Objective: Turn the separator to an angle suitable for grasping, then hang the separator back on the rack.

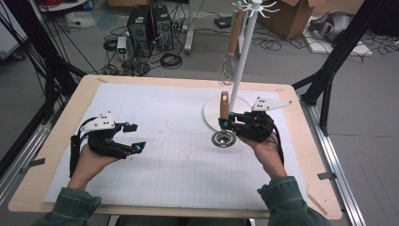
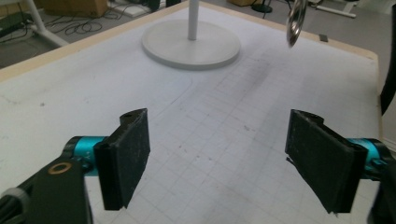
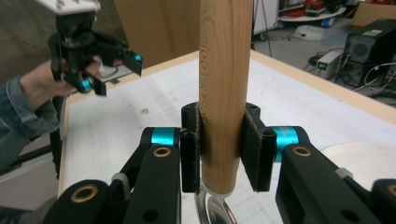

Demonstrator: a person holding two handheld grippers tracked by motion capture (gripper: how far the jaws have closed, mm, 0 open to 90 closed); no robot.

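Right gripper [image 1: 225,124]: right of centre in the high view, my pads clamp the ladle [image 3: 224,93] by its smooth round wooden handle, upright.
Ladle bowl: shiny metal, just above the gridded mat [image 1: 179,165].
Left gripper [image 1: 134,137]: lower left, jaws spread wide, holding nothing.

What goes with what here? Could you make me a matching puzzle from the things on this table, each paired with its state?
Things:
1. left hand-held gripper
2. right hand-held gripper
3. wooden-handled metal whisk
4. round white stand base

States:
A. hanging from the white rack
B. jaws wide apart, holding nothing
C. lying flat on the grid mat
D. clamped on an upright wooden-handled metal ladle

Pairs: 1-B, 2-D, 3-A, 4-C
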